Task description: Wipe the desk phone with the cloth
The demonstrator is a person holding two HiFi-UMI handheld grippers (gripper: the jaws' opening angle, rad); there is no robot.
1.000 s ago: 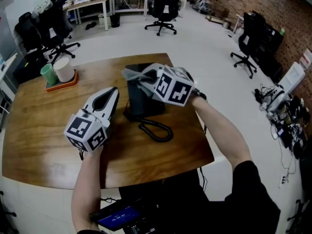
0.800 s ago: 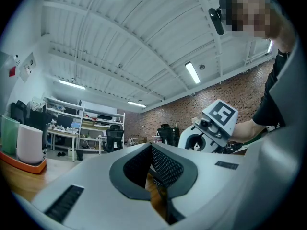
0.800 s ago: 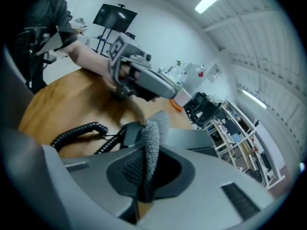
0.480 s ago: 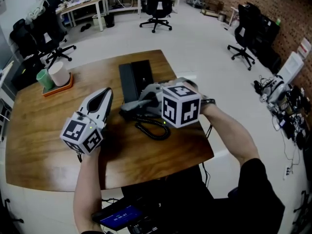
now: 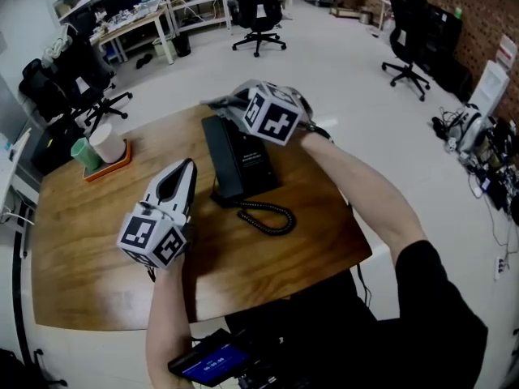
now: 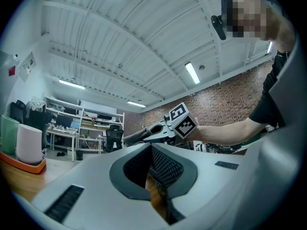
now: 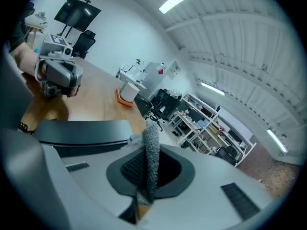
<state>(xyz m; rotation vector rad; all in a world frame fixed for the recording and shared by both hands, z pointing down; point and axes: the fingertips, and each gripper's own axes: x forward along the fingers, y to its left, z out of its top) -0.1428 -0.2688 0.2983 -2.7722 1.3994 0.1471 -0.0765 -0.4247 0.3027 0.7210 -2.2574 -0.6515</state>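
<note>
Remote session, desk-phone wipe: I am holding the right gripper (image 5: 220, 104) over the far end of the phone (image 5: 253, 162). Its jaws are clenched on a grey knitted cloth (image 7: 151, 152), which is standing up in a narrow fold between the pads and poking out past the tips.

The phone is lying flat on the wooden table (image 5: 81, 233), below those jaws and stretching back toward me. Its long axis is running away from me, with the far end swinging slightly left in the head view. It is a black, matte slab, with the handset (image 5: 217, 156) lying along its left side. A coiled black cord (image 5: 272, 215) is looping out of the near end onto the wood.

In the right gripper view the phone's dark edge is showing just left of the jaws, close under the cloth. I cannot tell whether the cloth is touching it.

The left gripper (image 5: 185, 168) is hovering above the table, with the phone off to the right of its jaws and apart from them. The jaws are pointing roughly along the phone's long axis. They are drawn together on nothing, with only a sliver of wood showing between them.

Beyond the left jaws and off to their left, an orange tray (image 5: 113, 157) is carrying a white cup (image 5: 107, 142) and a green cup (image 5: 82, 152).
</note>
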